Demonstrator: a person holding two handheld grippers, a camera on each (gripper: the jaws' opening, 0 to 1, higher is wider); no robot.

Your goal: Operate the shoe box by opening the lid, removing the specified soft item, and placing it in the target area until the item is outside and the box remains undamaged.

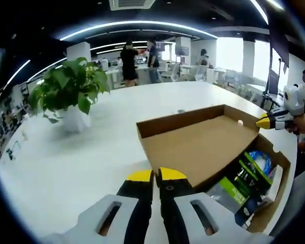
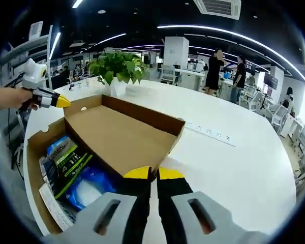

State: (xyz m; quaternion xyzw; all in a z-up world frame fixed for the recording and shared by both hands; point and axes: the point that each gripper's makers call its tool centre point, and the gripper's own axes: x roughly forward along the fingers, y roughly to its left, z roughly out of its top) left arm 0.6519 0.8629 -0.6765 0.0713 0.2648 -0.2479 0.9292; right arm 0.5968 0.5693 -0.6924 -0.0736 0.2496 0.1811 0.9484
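Observation:
The brown cardboard shoe box [image 1: 274,198] [image 2: 33,147] lies on the white table with its lid [image 1: 203,145] [image 2: 122,137] swung open, inner side up. Inside lie a green-and-black packet [image 1: 239,184] [image 2: 71,160] and a soft blue-and-white bag [image 1: 259,160] [image 2: 89,187]. My left gripper [image 1: 156,175] [image 2: 61,101] is shut on one corner of the lid's free edge. My right gripper [image 2: 153,174] [image 1: 267,121], with a hand behind it, is shut on the other corner.
A potted green plant [image 1: 71,91] [image 2: 117,68] stands on the white table [image 1: 66,168] [image 2: 234,168] beyond the box. A socket strip [image 2: 211,133] is set in the tabletop. People stand by desks in the background. The box sits at the table's edge.

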